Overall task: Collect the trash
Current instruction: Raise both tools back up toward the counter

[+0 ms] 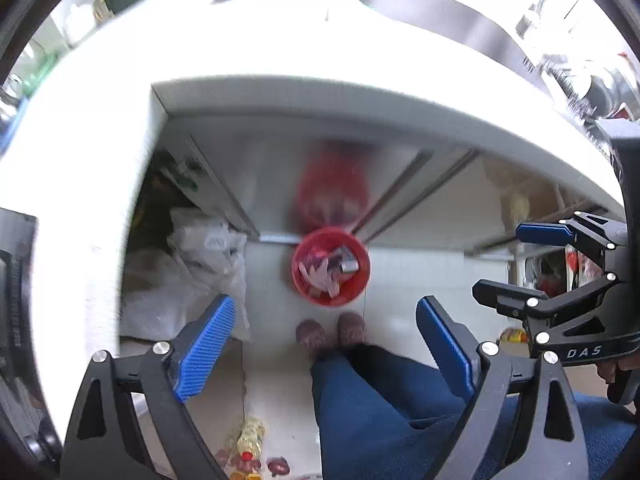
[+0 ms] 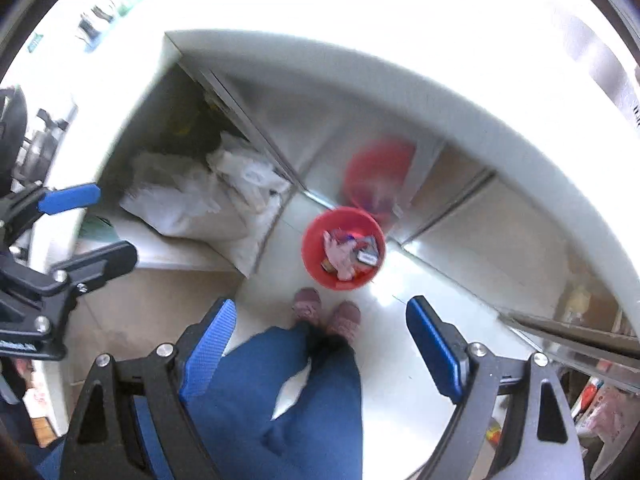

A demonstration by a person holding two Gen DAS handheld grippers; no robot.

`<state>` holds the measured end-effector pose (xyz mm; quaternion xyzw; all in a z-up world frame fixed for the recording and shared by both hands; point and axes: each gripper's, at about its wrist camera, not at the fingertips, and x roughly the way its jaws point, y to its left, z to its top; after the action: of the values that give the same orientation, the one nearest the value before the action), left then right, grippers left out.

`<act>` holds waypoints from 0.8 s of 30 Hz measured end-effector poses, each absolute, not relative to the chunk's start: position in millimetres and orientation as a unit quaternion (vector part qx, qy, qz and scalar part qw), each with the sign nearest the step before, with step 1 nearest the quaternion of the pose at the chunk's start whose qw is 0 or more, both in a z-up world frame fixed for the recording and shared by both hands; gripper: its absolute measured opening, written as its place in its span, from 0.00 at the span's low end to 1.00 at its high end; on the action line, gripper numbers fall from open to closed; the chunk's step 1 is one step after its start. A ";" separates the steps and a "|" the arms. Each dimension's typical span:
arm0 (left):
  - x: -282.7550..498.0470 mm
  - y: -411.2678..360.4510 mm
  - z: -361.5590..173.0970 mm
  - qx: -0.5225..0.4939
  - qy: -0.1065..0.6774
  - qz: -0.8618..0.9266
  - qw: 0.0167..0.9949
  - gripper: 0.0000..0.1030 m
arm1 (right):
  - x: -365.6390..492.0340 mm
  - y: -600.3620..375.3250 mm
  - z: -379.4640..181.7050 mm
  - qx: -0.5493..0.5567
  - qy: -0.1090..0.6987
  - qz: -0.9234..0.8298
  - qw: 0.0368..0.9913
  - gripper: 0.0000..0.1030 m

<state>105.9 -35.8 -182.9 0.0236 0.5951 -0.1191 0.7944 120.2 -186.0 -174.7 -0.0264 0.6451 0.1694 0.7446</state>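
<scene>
Both views look steeply downward. The left hand-held gripper (image 1: 324, 348) and right hand-held gripper (image 2: 320, 344) stand wide apart, holding nothing. The round red plastic bin (image 1: 331, 266), containing wrappers and scraps, sits on the pale floor (image 1: 420, 276) beneath the white tabletop (image 1: 280, 40), just ahead of the person's slippers (image 1: 332, 332).
</scene>
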 end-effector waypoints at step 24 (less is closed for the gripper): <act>119.1 -7.4 -65.8 0.006 0.499 -0.047 0.865 1.00 | 141.4 -182.4 -64.2 -0.052 0.495 0.218 0.839 0.94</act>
<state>119.1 -7.4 -65.8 0.0055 0.4991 -0.0473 0.8652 141.4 -182.4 -64.2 -0.0517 0.4951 0.2185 0.8393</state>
